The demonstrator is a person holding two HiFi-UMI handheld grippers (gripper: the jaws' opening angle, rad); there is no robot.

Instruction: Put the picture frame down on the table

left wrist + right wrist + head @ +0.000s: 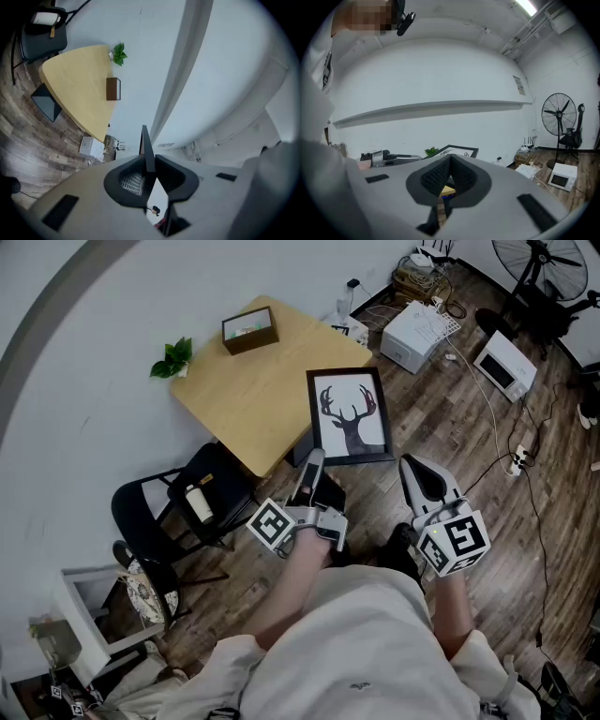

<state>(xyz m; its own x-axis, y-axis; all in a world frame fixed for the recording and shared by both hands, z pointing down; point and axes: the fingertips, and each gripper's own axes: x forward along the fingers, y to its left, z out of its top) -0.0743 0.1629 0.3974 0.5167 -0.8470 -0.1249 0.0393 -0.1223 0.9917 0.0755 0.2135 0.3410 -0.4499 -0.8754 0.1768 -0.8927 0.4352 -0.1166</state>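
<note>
A black picture frame (349, 416) with a deer print hangs face up beyond the near right corner of the light wooden table (239, 390). My left gripper (312, 465) is shut on the frame's near edge. In the left gripper view that edge shows as a thin dark strip (146, 145) pinched between the jaws. My right gripper (420, 480) hovers to the right of the frame, apart from it, jaws shut with nothing between them. The frame (457, 151) shows just past the tips of that gripper (450, 159).
On the table stand a small wooden box (249, 330) and a green plant (172, 356). A black chair (178, 507) stands at the table's near left side. White appliances (419, 334), cables and a fan (548, 263) occupy the wooden floor to the right.
</note>
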